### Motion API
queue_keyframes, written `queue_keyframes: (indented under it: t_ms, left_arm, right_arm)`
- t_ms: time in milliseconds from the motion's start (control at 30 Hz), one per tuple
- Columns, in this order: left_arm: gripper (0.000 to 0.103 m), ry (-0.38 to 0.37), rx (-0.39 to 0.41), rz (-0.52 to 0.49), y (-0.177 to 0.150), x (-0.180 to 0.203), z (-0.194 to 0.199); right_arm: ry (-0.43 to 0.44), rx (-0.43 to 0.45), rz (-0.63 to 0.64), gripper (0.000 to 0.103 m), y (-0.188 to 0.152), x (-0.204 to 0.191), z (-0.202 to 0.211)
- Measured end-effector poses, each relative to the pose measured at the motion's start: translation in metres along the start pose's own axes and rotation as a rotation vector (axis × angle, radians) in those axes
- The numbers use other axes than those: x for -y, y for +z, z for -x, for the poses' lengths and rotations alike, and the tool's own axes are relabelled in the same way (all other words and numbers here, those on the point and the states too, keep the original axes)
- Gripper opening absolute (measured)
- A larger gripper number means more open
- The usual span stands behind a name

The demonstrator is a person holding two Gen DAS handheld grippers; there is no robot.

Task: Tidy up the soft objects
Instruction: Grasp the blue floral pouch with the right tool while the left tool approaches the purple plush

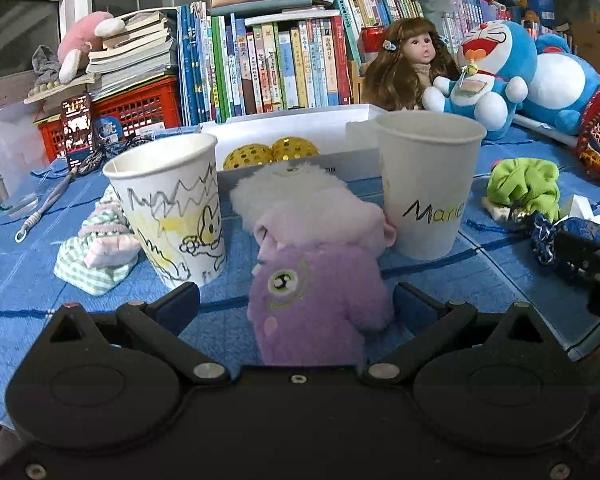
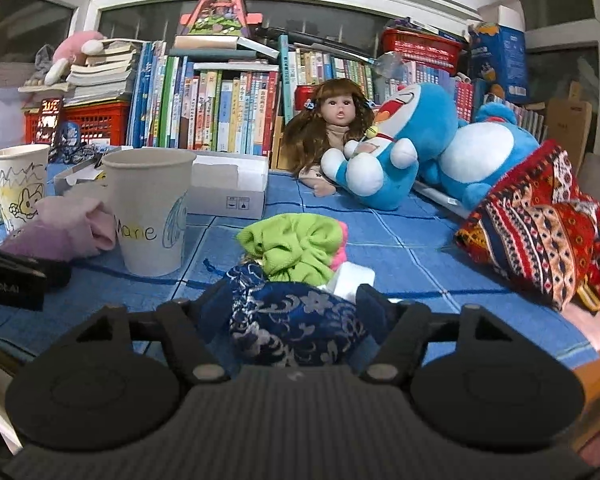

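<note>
A lilac plush toy (image 1: 316, 300) lies on the blue tablecloth between two paper cups, one with drawings (image 1: 172, 208) and one marked "Marie" (image 1: 428, 184). My left gripper (image 1: 296, 300) is open around the plush; its right finger touches the fur and its left finger stands apart. In the right wrist view a dark blue brocade pouch (image 2: 296, 328) fills the gap of my right gripper (image 2: 294, 304), with both pads against its sides. Just beyond the pouch lies a green scrunchie (image 2: 292, 248). A green checked cloth toy (image 1: 96, 256) rests left of the drawn cup.
A white box (image 1: 288, 128) holding gold perforated balls (image 1: 272, 152) stands behind the cups. A doll (image 2: 340, 128), blue cat plushes (image 2: 400, 152) and a patterned red cloth (image 2: 540, 220) crowd the back right. Books and red crates wall the rear. The table's edge (image 2: 592, 364) is near right.
</note>
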State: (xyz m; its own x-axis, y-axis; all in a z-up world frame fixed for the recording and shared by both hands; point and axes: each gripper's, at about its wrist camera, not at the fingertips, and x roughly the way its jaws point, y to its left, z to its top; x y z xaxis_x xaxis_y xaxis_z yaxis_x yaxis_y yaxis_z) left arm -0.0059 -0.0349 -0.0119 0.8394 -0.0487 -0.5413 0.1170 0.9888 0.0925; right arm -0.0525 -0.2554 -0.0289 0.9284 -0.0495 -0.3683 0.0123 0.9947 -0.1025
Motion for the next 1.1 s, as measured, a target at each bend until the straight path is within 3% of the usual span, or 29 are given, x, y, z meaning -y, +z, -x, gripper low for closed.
queue_keyframes:
  t_ms: [367, 667, 767, 933, 1000, 1100]
  left_arm:
    - [0.099, 0.005, 0.004, 0.060, -0.009, -0.005, -0.003]
    - [0.072, -0.046, 0.036, 0.057, -0.009, -0.003, 0.010]
    - [0.070, -0.047, 0.049, 0.037, -0.010, -0.002, 0.015]
    - [0.070, -0.079, 0.056, 0.060, -0.010, -0.007, 0.026]
    - [0.080, -0.102, 0.065, 0.079, -0.009, -0.012, 0.031]
    - [0.083, -0.111, 0.084, 0.081, -0.010, -0.018, 0.037]
  right_arm:
    - [-0.020, 0.038, -0.013, 0.073, -0.010, -0.005, 0.005]
    - [-0.029, 0.029, -0.010, 0.074, -0.016, -0.004, 0.011]
    - [-0.029, 0.022, -0.016, 0.076, -0.017, -0.001, 0.014]
    - [-0.017, 0.029, -0.043, 0.079, -0.018, 0.004, 0.020]
    - [-0.002, 0.039, -0.072, 0.082, -0.019, 0.008, 0.023]
    - [0.009, 0.046, -0.110, 0.082, -0.018, 0.014, 0.026]
